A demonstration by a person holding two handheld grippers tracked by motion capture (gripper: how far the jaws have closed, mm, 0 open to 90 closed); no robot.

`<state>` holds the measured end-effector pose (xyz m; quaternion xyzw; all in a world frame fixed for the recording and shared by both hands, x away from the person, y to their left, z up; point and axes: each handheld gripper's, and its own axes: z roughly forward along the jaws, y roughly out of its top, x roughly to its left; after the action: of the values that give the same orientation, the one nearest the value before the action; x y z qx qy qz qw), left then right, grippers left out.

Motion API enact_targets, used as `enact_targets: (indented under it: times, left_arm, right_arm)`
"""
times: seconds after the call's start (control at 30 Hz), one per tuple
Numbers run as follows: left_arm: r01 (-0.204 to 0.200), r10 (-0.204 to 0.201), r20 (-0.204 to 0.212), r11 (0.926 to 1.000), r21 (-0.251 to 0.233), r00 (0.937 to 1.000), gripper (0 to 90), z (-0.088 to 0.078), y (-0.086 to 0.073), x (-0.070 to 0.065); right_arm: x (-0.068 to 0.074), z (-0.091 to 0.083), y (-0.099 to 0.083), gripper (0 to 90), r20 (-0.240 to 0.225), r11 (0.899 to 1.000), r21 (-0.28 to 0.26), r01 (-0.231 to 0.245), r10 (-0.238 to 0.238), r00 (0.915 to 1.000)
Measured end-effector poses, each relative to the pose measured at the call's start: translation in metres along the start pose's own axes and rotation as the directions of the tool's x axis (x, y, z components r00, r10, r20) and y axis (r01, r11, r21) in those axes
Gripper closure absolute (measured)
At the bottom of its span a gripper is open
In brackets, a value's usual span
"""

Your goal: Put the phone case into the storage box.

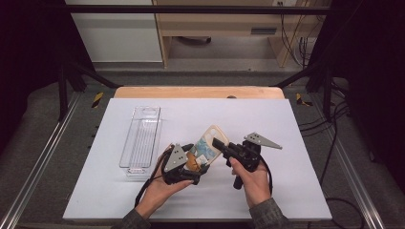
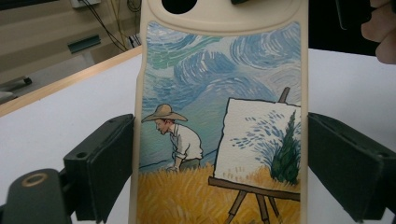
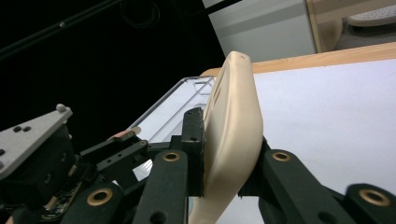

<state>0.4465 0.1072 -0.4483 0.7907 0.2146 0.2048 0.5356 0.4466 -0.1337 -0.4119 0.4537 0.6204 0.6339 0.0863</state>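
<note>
1. White table [image 1: 296,191] carries the work in the high view, with a wooden edge at its far side.
2. Clear plastic tray [image 1: 141,138] lies on its left part, well apart from the hands.
3. Cream phone case [image 1: 206,143] is held above the table between both grippers; the left gripper view shows its painted back, a straw-hatted painter at an easel [image 2: 219,116], while the right gripper view shows its plain edge [image 3: 233,140].
4. Left gripper [image 1: 188,167] clamps the case's long sides.
5. Right gripper [image 1: 222,145] pinches its front and back, jaws narrow.
</note>
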Motion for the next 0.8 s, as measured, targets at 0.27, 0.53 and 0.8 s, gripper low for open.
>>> enact_targets:
  times: [0.27, 0.53, 0.8]
  left_arm:
    - [0.016, -0.016, 0.014, 0.9995, -0.026, 0.9998, 10.5, 0.0, 0.0, 0.0]
    - [0.032, -0.031, 0.022, 0.9967, -0.075, 0.9993, 10.2, -0.003, 0.003, -0.001]
    - [0.04, -0.039, 0.007, 0.9909, -0.128, 0.9992, 3.4, -0.007, 0.006, 0.0]
  right_arm:
    - [0.008, -0.001, 0.005, 79.9, -0.026, 1.0, -0.008, 0.028, -0.029, 0.9993]
    - [0.026, -0.003, 0.014, 80.4, -0.02, 0.992, -0.016, 0.129, -0.129, 0.9914]
    - [0.037, -0.005, 0.025, 84.5, 0.002, 0.974, -0.023, 0.225, -0.225, 0.9744]
